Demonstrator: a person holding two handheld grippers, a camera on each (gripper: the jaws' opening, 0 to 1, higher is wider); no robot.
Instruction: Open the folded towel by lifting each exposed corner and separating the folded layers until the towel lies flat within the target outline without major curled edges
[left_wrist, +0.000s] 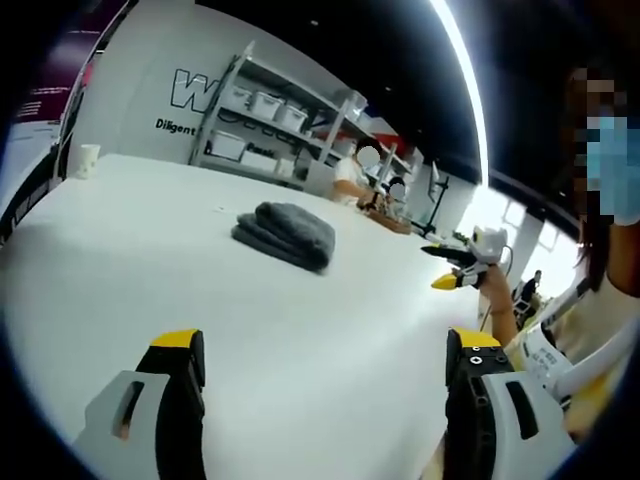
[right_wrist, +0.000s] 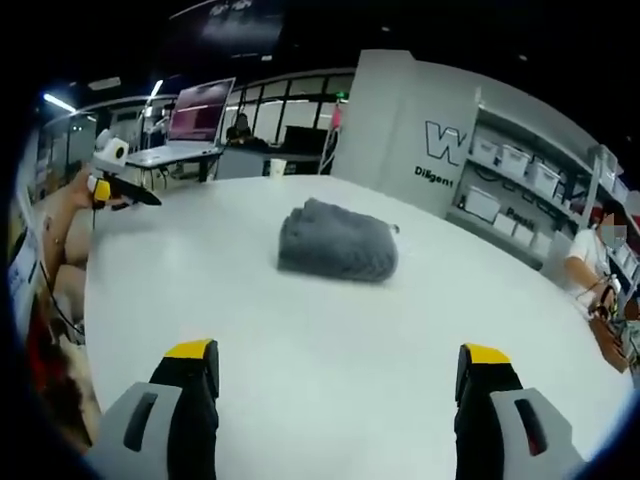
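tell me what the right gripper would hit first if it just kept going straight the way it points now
Most likely the folded grey towel: it lies ahead of the open right gripper, between the jaw lines, with bare white table before it. Depth is hard to judge.

towels: one (left_wrist: 287, 233); cups: one (left_wrist: 88, 160); grippers: two (left_wrist: 325, 352) (right_wrist: 338, 365)

Wall lettering (right_wrist: 437, 150) cut off by shelving (right_wrist: 520, 185) — shelf bins perhaps too blurred.

Left claw (left_wrist: 325, 360), right claw (right_wrist: 340, 375): grey bodies, black jaws, yellow tips. Person: pale top, blue face mask.
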